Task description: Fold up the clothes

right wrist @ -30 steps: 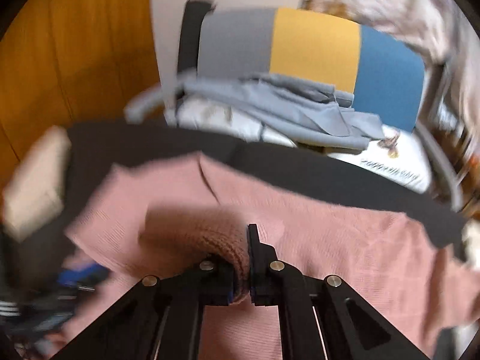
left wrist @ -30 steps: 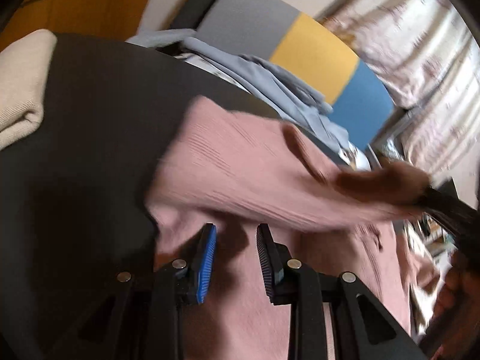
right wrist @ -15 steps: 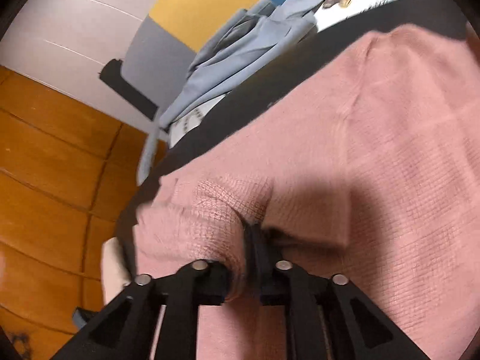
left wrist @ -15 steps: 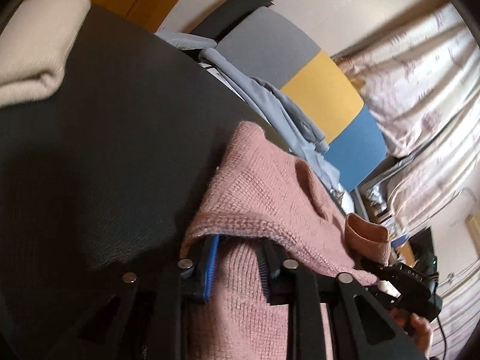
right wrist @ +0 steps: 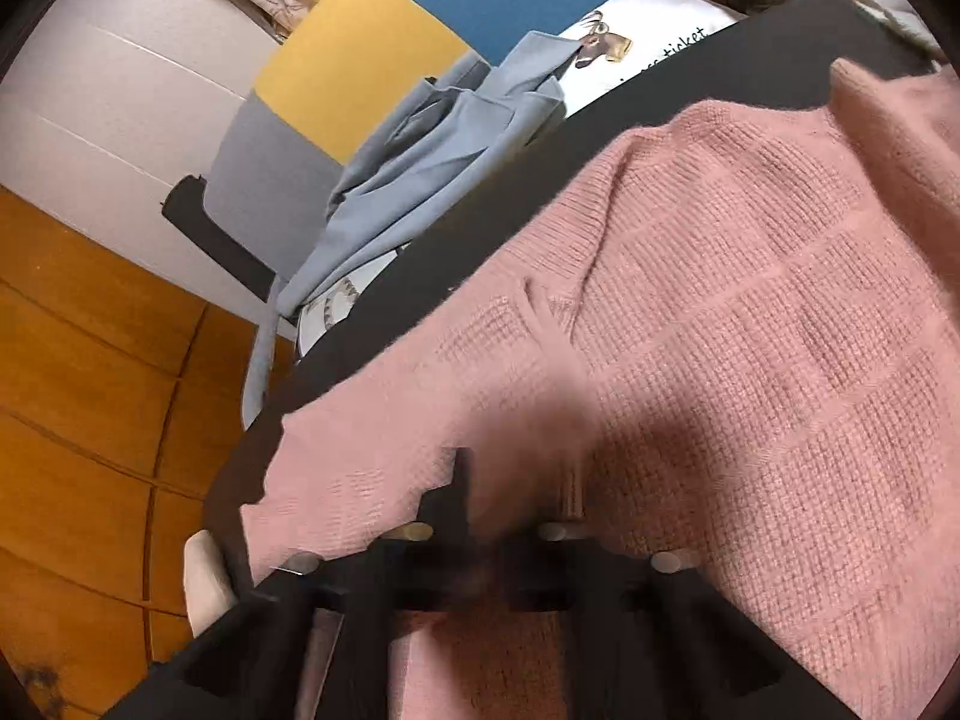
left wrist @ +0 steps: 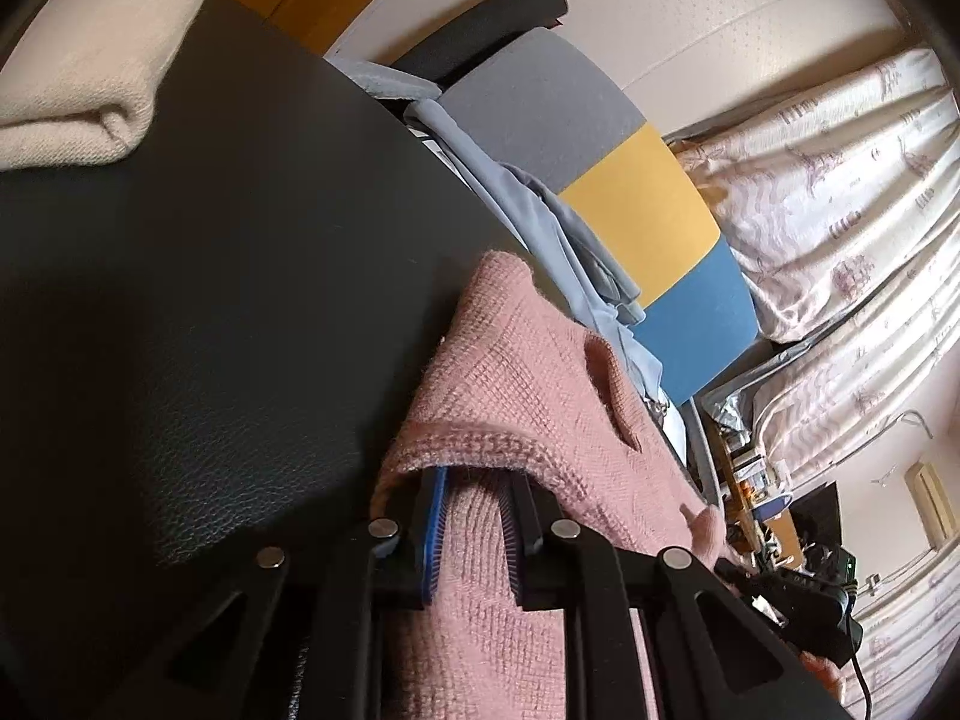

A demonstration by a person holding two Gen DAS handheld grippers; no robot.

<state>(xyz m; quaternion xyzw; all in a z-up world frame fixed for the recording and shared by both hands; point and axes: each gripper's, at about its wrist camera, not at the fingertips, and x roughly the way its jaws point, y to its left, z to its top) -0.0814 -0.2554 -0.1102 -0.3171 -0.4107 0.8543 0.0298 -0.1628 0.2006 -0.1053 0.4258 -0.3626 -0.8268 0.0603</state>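
Right claw has released the pink sweater, fingers now apart; left claw still half-open under its folded edge.
Sweater lies on black worktop. Likely best: smooth fold flat, align edges.

A black leather-textured table carries a pink knit sweater and a folded cream cloth
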